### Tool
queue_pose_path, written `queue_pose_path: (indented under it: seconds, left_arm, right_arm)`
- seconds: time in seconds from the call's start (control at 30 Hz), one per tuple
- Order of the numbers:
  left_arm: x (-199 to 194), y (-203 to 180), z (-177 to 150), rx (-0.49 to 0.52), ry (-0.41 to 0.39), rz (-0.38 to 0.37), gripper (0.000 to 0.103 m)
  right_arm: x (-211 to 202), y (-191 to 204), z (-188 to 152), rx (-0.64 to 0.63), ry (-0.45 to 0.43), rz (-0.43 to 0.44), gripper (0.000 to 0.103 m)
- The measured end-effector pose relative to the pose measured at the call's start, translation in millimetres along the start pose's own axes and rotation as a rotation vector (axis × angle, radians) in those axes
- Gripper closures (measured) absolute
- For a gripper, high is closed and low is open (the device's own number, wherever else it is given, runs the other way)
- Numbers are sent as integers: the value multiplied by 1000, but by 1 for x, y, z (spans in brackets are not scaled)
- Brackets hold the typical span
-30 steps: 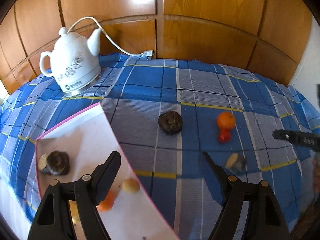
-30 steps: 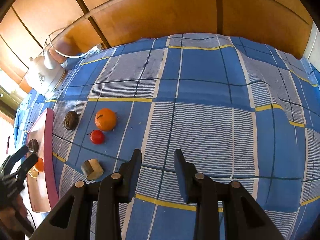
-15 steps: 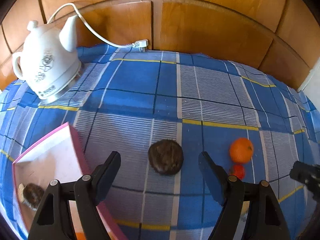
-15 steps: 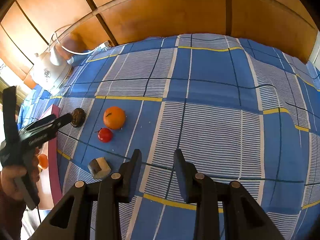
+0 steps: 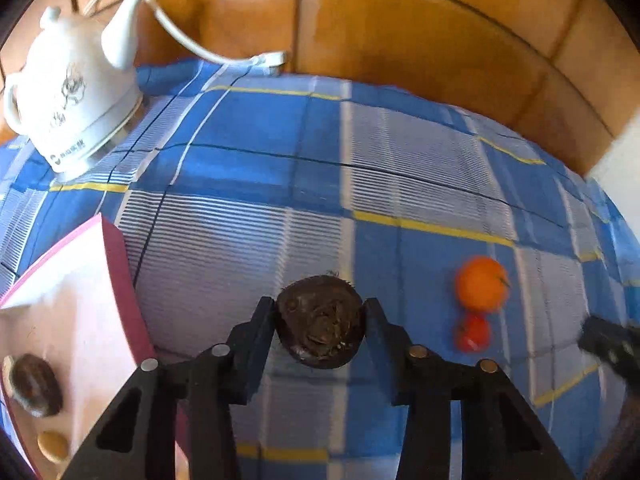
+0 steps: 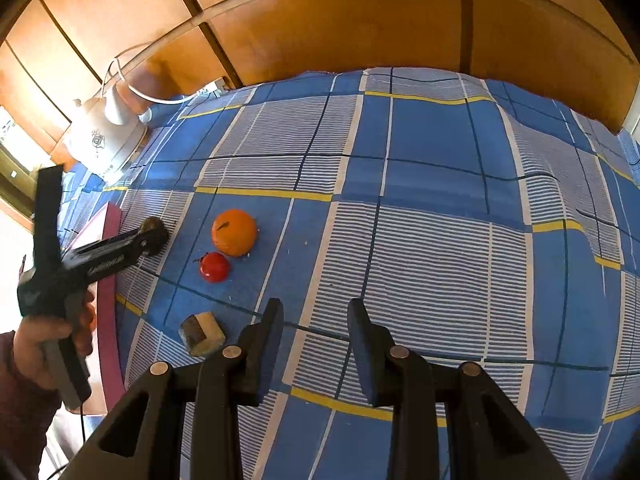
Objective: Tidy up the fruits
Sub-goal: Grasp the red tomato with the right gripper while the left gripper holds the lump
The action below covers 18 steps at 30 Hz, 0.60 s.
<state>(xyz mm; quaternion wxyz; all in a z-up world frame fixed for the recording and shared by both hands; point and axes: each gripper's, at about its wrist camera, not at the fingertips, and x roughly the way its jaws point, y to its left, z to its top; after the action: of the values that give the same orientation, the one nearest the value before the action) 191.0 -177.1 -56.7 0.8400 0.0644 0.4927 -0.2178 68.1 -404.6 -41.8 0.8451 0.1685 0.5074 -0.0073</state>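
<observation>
My left gripper (image 5: 320,312) is shut on a dark brown hairy fruit (image 5: 320,326) on the blue checked cloth; its fingers (image 5: 260,320) press both sides. In the right wrist view the left gripper (image 6: 150,236) covers most of that fruit (image 6: 158,230). An orange (image 5: 482,284) and a small red fruit (image 5: 472,332) lie to the right; both show in the right wrist view, orange (image 6: 234,232), red fruit (image 6: 215,267), with a cut brown piece (image 6: 201,334). My right gripper (image 6: 314,320) is open and empty above the cloth.
A pink-rimmed white tray (image 5: 116,264) at the left holds a brown fruit (image 5: 34,386) and a small yellow one (image 5: 52,444). A white electric kettle (image 5: 74,96) with its cord stands at the back left. Wooden panels form the back wall.
My left gripper moved forward from the tray to the dark hairy fruit and closed on it. My right gripper stayed almost still and open.
</observation>
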Motion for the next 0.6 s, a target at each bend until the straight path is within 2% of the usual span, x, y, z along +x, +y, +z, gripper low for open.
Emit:
queue_pose_path:
  seconds: [0.3,0.47,0.6]
  left_arm:
    - [-64,-56,-87,201,-94,-106,58]
    - [-73,-82,-134,305,-102,-115,58]
    - [-67,-88,-157,331,-74,-113,58]
  right_arm:
    - [1,1,-2,-7,7,-11,70]
    - [3,3,-4,-16,14,12,70]
    - [6,8,-6,2,30,96,70]
